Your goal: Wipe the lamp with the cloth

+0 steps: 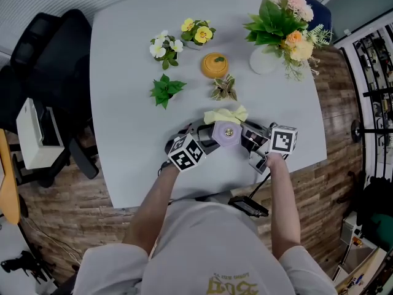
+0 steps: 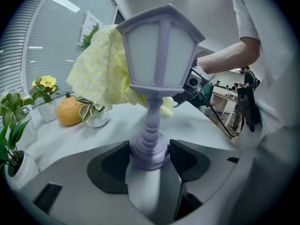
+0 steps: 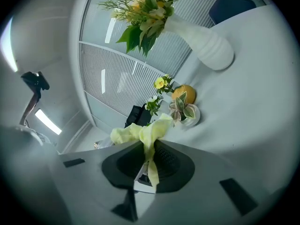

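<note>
Wiping under way: my left gripper clamps the lamp by its base near the table edge, my right gripper pinches the cloth against the shade; other faces probably remain.

White tee w/ gold print; L gripper, R gripper grey, black pads.

Counter before me: white vase at far right corner; orange jar and small potted plants mid-counter.
</note>
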{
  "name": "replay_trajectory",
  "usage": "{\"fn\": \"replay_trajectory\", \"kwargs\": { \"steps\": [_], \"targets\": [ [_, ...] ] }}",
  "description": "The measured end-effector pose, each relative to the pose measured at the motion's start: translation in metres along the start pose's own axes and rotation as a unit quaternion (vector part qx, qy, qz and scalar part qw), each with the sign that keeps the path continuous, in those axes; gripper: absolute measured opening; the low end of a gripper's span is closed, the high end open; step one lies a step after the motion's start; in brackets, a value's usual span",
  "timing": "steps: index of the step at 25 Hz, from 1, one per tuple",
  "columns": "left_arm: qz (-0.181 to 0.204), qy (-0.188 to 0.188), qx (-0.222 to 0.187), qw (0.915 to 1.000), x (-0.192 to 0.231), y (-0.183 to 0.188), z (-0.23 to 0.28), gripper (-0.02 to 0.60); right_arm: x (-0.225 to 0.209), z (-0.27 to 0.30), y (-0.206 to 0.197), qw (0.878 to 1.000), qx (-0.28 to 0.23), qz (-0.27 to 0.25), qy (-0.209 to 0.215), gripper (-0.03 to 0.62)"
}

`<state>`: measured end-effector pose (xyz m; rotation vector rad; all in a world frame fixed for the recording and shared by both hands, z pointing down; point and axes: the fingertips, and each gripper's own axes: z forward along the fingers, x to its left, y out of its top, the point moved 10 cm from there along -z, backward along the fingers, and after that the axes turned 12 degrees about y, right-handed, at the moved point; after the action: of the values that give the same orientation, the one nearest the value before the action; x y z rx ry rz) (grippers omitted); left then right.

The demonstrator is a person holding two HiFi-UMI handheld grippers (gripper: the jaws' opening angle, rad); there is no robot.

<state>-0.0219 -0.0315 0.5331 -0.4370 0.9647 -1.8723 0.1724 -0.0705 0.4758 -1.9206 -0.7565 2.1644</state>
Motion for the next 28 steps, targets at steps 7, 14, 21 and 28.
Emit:
{"fn": "replay_trajectory", "kwargs": {
  "steps": [7,14,21,28],
  "targets": [
    [0.0,0.001,-0.001,1.0,0.0,0.0,0.0,0.272,0.0,-0.003,-0.007,1.0,-0.01,0.004,-0.017,0.061],
    [0.0,0.0,0.001,1.0,-0.001,0.0,-0.001,0.272,0.007,-0.009,-0.008,0.998,-0.048,0.018,0.022,0.061],
    [-0.001,-0.001,0.001,1.0,-0.001,0.001,0.0,0.272,0.01,-0.018,-0.01,0.993,-0.091,0.036,0.07,0.061],
    [0.0,-0.001,0.002,1.0,0.0,0.0,0.0,0.272,0.009,-0.017,-0.012,0.993,-0.094,0.036,0.068,0.061]
  ]
}}
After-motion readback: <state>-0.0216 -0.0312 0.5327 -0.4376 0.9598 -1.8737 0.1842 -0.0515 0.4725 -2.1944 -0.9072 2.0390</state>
